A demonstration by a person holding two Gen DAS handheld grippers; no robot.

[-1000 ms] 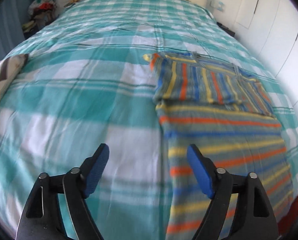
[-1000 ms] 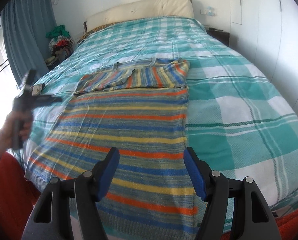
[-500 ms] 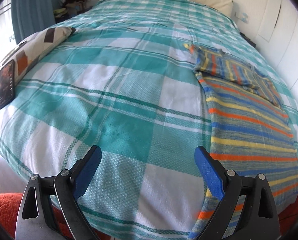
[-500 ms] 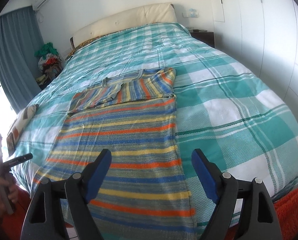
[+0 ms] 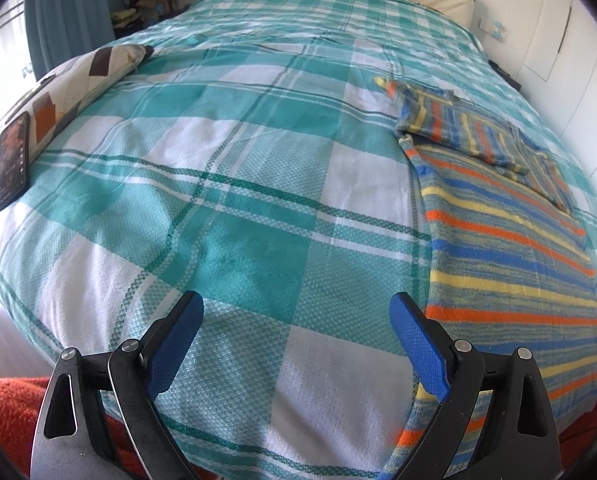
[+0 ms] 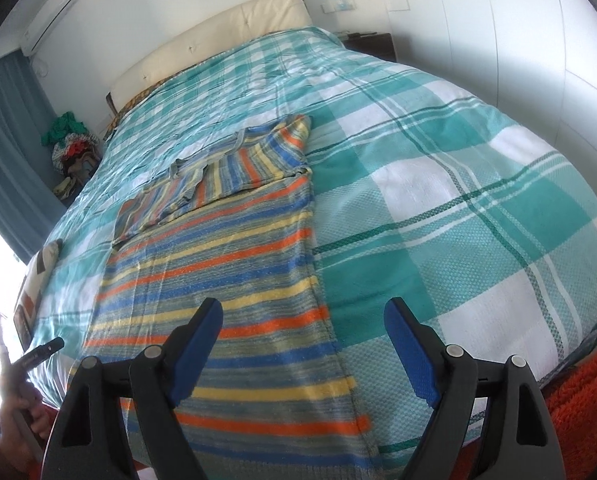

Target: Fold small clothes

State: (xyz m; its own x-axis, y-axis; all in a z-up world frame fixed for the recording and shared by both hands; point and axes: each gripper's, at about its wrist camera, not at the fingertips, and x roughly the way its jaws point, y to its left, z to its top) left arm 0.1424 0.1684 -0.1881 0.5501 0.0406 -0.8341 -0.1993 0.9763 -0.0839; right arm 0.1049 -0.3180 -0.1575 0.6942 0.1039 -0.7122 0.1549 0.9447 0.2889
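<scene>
A striped knit garment (image 6: pixel 218 264) in orange, blue, yellow and grey lies flat on the bed, its sleeves folded across the top. In the left wrist view the garment (image 5: pixel 510 248) is at the right. My left gripper (image 5: pixel 296 336) is open and empty, above the bedspread left of the garment's near edge. My right gripper (image 6: pixel 303 338) is open and empty, above the garment's near right corner. The left gripper also shows at the lower left of the right wrist view (image 6: pixel 30 360), held in a hand.
The bed (image 5: pixel 218 160) has a teal and white checked cover. A patterned pillow (image 5: pixel 78 84) with a phone (image 5: pixel 13 160) on it lies at the left edge. A red rug (image 6: pixel 586 412) lies below the foot. A clothes pile (image 6: pixel 72 144) and a curtain stand at the far left; white walls at the right.
Both grippers have drawn back from the bed and opened wider. The left gripper has swung left, so the garment sits further right in its view. The garment has not moved.
</scene>
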